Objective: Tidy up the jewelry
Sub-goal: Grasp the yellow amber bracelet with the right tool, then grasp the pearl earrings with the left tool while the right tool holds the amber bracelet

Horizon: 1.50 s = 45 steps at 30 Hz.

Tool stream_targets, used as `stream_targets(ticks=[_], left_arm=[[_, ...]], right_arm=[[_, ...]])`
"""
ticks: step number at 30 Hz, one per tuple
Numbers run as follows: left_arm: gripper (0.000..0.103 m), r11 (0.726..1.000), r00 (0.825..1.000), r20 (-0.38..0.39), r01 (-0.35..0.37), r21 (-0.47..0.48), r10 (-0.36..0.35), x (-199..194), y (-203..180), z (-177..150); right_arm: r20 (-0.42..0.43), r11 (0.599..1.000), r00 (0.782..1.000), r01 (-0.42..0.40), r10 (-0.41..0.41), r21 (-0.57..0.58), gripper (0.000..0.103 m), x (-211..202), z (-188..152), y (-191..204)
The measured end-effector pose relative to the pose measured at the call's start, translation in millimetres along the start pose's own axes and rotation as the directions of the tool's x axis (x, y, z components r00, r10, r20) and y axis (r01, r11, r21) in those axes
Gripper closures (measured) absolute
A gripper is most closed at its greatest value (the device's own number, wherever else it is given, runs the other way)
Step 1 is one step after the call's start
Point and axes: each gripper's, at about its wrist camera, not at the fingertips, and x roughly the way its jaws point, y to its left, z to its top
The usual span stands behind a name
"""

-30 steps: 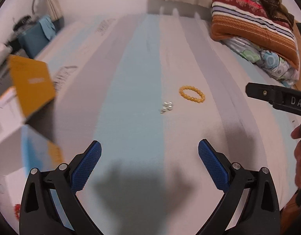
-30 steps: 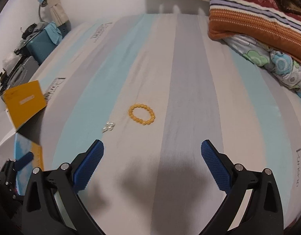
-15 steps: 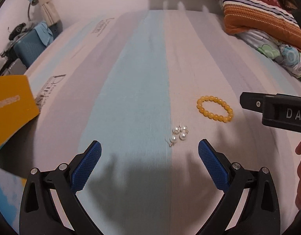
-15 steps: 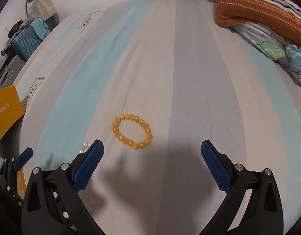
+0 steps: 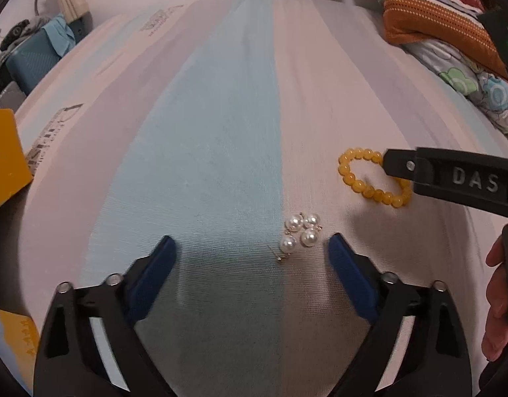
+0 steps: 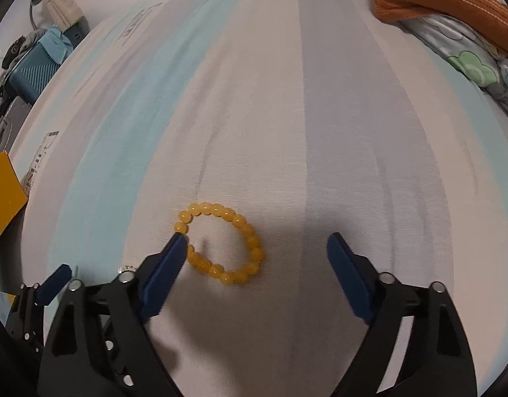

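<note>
- Left wrist view, left edge of frame: orange card (image 5: 4, 162) off the side of the striped bedsheet (image 5: 220, 132).
- Lower centre: left gripper (image 5: 250, 254) with fingers spread wide apart, nothing between them, low over the sheet.
- Just ahead of its right finger: 4 pearl earrings (image 5: 300, 233) clustered on the sheet.
- Right of centre: yellow bead bracelet (image 5: 359, 183) lying flat, partly covered by the right gripper's black body.
- Right wrist view: right gripper (image 6: 257, 248) spread apart, holding nothing; its left fingertip (image 6: 177, 244) overlaps the bracelet's (image 6: 250, 241) left edge.
- Upper right: striped pillow (image 5: 432, 10).
</note>
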Motion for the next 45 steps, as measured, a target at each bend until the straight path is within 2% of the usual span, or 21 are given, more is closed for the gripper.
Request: stream_targets(ticks=[2, 6, 7, 9, 10, 12, 13, 16, 21, 30, 34, 45], left_arm=[[0.03, 1.0, 1.0, -0.018, 0.005, 0.009, -0.005, 5.3, -2.2, -1.6], [0.037, 1.0, 1.0, -0.026, 0.008, 0.016, -0.007, 8.9, -3.7, -4.2], [0.042, 1.0, 1.0, -0.026, 0.007, 0.015, -0.007, 8.7, -3.6, -4.4], [0.05, 1.0, 1.0, -0.028, 0.01, 0.026, -0.009, 8.6, -5.7, -4.5], [0.057, 1.0, 0.999, -0.031, 0.01, 0.03, -0.009, 8.3, -6.4, -4.7], [0.066, 0.999, 0.999, -0.035, 0.007, 0.041, -0.005, 6.9, -7.5, -5.8], [0.074, 0.999, 0.999, -0.036, 0.003, 0.049, -0.002, 6.4, -8.9, -5.9], [0.099, 0.998, 0.999, -0.036, -0.006, 0.066, 0.008, 4.2, -9.9, -5.7], [0.102, 0.999, 0.999, -0.034, 0.008, 0.039, -0.007, -3.3, -3.1, -4.6], [0.103, 0.999, 1.0, -0.008, -0.002, 0.047, 0.002, -24.2, -5.3, -2.3], [0.103, 0.999, 1.0, -0.024, 0.004, 0.033, -0.003, -31.1, -2.1, -2.7], [0.103, 0.999, 0.999, -0.044, -0.018, 0.03, 0.02, -64.1, 0.4, -14.3]], right_arm=[[-0.011, 1.0, 1.0, 0.008, -0.008, -0.004, 0.033, 4.8, -0.3, 1.9], [-0.028, 1.0, 1.0, -0.005, 0.005, 0.012, 0.044, 12.2, -1.4, 2.1], [-0.029, 1.0, 1.0, 0.0, 0.001, 0.009, 0.046, 14.4, -2.6, 3.2], [-0.035, 1.0, 0.999, 0.019, -0.019, -0.001, 0.061, 17.6, -4.7, 4.1], [-0.036, 0.999, 0.999, 0.038, -0.038, -0.006, 0.065, 18.8, -6.2, 4.6], [-0.031, 0.998, 0.998, 0.059, -0.06, -0.017, 0.09, 18.5, -7.9, 4.6], [-0.026, 0.997, 0.997, 0.067, -0.067, -0.028, 0.094, 16.5, -9.3, 4.8], [-0.006, 0.997, 0.998, 0.066, -0.066, -0.037, 0.094, 11.6, -12.3, 3.3], [0.022, 0.998, 0.999, 0.049, -0.048, -0.035, 0.094, -0.3, -17.9, -0.5], [0.071, 0.999, 0.997, 0.011, -0.009, -0.036, 0.094, -29.6, -21.0, -3.8], [0.094, 0.999, 0.995, -0.016, 0.02, -0.042, 0.094, -52.4, -27.3, -3.5], [0.109, 0.998, 0.994, 0.003, 0.004, -0.058, 0.094, -97.5, -49.6, -2.4]])
